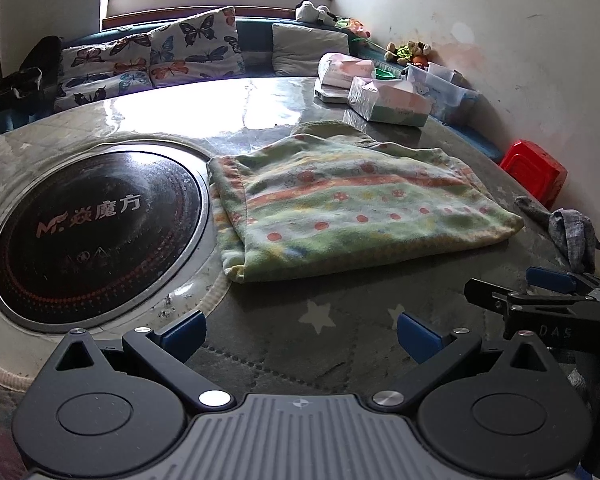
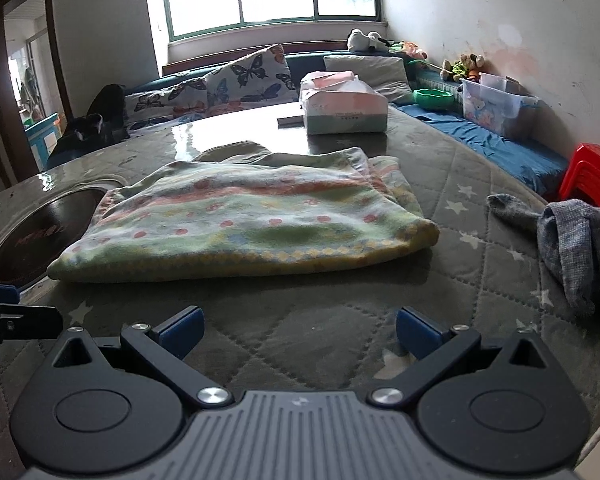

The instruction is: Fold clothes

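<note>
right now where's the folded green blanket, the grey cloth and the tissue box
folded green blanket (image 1: 356, 208), left wrist view, middle of its top face
grey cloth (image 2: 580, 248), right wrist view, on the bunched part near the table edge
tissue box (image 2: 346, 110), right wrist view, its front side

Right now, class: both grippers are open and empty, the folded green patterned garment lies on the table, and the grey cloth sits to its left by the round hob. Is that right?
One slip. The grey cloth lies right of the green patterned garment, near the table edge; the round hob is on the left. The right wrist view shows this. Left gripper and right gripper are open, empty.
</note>
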`<state>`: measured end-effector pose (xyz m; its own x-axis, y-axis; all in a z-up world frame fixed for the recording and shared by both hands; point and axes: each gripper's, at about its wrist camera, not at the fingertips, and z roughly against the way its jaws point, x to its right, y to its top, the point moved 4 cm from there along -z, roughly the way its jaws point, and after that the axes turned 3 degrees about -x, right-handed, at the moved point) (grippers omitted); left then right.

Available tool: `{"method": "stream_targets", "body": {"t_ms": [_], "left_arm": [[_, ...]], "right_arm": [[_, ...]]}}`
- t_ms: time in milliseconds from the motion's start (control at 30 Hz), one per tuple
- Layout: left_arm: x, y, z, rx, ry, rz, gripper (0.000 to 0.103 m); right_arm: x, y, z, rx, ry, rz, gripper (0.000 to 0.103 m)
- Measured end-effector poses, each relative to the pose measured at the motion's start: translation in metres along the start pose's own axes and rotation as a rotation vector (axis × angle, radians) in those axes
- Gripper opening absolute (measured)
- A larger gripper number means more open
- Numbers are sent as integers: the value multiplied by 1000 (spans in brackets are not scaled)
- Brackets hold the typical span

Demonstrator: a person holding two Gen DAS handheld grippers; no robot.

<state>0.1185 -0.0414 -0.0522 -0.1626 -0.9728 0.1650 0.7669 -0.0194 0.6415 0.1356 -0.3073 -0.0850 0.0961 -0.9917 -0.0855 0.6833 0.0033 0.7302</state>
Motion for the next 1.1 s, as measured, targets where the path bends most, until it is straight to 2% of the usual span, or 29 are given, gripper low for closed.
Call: {"method": "stream_targets", "body": {"t_ms": [300,1100], "left_arm": [[-4,-4,2,8,-24,41,103],[0,-2,-8,-16,-54,46,103]], "right_arm": [[7,-1,0,-10,-29,-4,103],[5,5,-9,-16,-42,25,103]]}}
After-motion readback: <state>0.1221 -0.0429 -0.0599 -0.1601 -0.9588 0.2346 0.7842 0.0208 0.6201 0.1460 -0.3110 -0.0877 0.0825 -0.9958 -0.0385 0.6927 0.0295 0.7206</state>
